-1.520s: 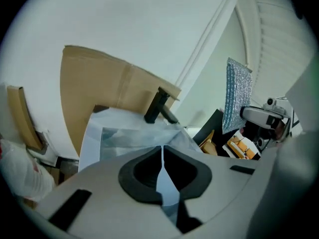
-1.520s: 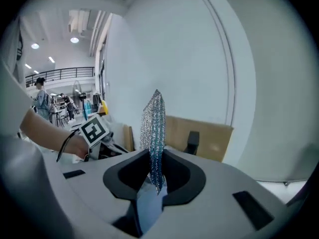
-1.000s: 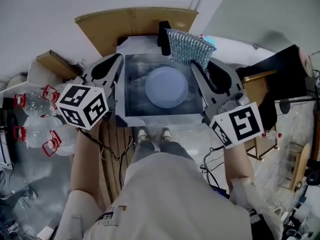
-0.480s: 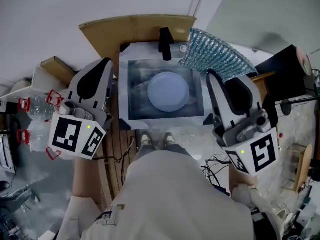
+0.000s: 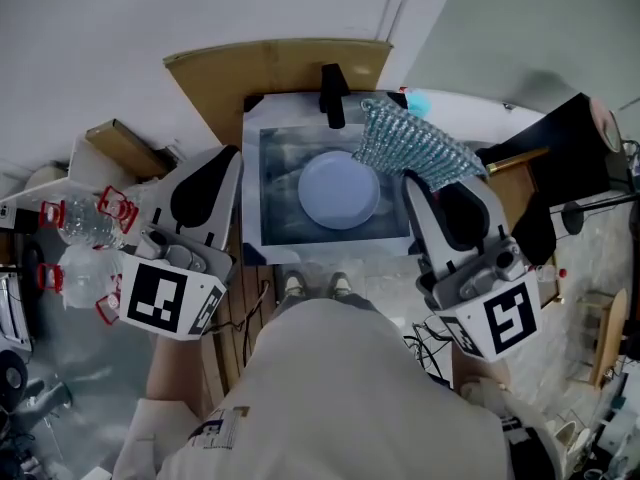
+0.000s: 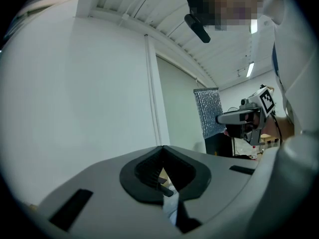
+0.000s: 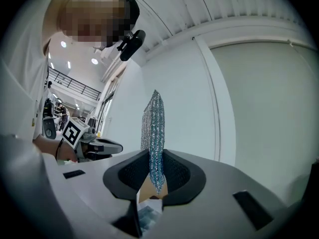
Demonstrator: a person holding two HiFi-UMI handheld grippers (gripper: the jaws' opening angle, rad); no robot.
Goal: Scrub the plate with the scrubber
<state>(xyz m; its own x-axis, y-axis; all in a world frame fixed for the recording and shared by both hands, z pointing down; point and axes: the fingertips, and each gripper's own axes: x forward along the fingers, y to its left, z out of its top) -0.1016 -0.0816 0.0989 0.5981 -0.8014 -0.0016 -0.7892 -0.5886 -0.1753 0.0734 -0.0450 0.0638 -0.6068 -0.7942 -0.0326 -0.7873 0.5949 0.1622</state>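
A round pale blue plate [image 5: 340,190] lies flat in the sink basin [image 5: 275,223], below a black faucet [image 5: 331,93]. My right gripper [image 5: 409,180] is shut on a silvery blue mesh scrubber [image 5: 410,146], which hangs in the air over the basin's right rim, apart from the plate. In the right gripper view the scrubber [image 7: 153,128] stands upright, pinched between the jaws of the right gripper [image 7: 155,176]. My left gripper [image 5: 234,160] is held left of the sink, shut and empty. The left gripper [image 6: 162,158] points up at a white wall, with the scrubber [image 6: 209,112] off to its right.
A wooden board [image 5: 270,63] stands behind the sink. Clear water bottles with red handles [image 5: 80,218] and a cardboard box [image 5: 125,138] sit at the left. A black unit [image 5: 560,138] stands right of the sink. The person's shoes [image 5: 310,286] are at the sink's front.
Both grippers drew back from the sink toward the person and tilted upward. The scrubber swung out to the right, then came partway back toward the basin's right rim.
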